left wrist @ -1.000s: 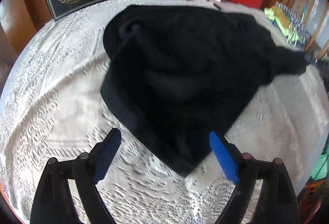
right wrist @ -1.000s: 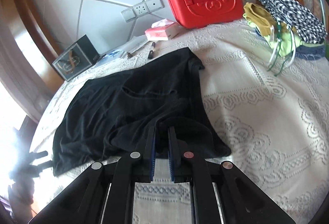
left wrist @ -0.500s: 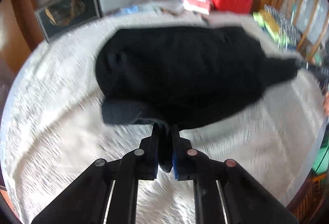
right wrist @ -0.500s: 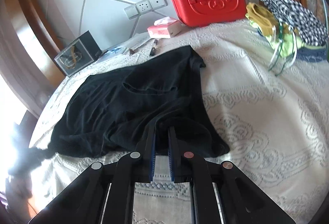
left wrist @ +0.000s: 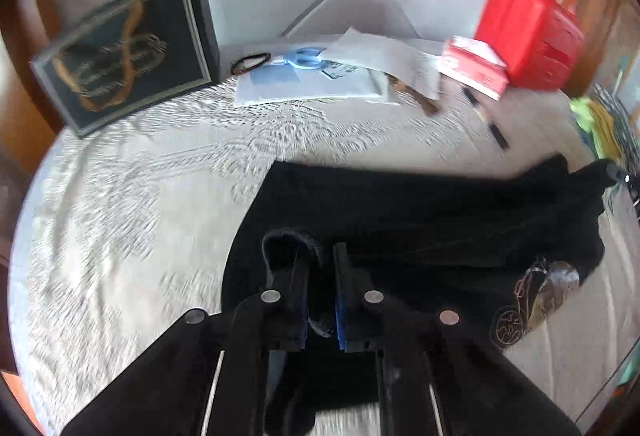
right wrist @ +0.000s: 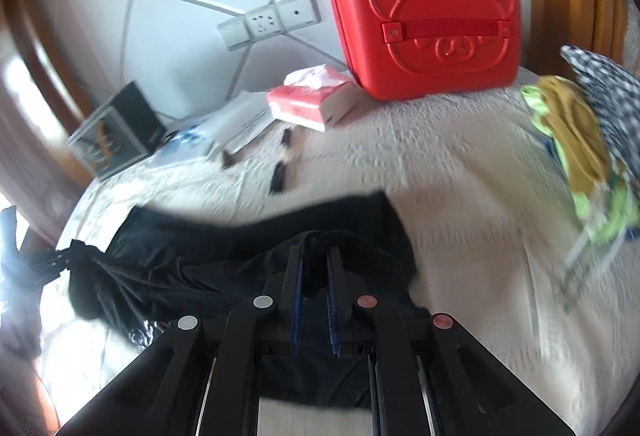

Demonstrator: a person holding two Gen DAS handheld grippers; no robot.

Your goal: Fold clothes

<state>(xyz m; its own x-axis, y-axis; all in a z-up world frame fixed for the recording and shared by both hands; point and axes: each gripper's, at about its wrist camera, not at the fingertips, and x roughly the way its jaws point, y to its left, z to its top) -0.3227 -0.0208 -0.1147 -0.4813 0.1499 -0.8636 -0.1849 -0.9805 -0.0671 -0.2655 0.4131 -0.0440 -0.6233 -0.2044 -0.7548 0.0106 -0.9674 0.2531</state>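
A black garment point(left wrist: 420, 220) lies folded over on the cream lace cloth point(left wrist: 132, 203), a printed emblem showing on its right part. My left gripper point(left wrist: 320, 256) is shut on a black hem of it, cloth bulging around the left finger. In the right wrist view the same black garment point(right wrist: 248, 248) stretches leftward as a band. There my right gripper point(right wrist: 314, 256) is shut on another edge of it, dark fabric pinched between the blue pads.
Along the back wall stand a dark framed box point(left wrist: 128, 63), papers point(left wrist: 320, 75), a tissue pack point(right wrist: 312, 99), a pen point(right wrist: 280, 171) and a red case point(right wrist: 428, 19). Piled coloured clothes point(right wrist: 580, 131) lie at the right. A wooden frame borders both sides.
My left gripper went from open to shut on the garment's near corner. Both grippers then carried their edges toward the back wall, folding the garment over itself.
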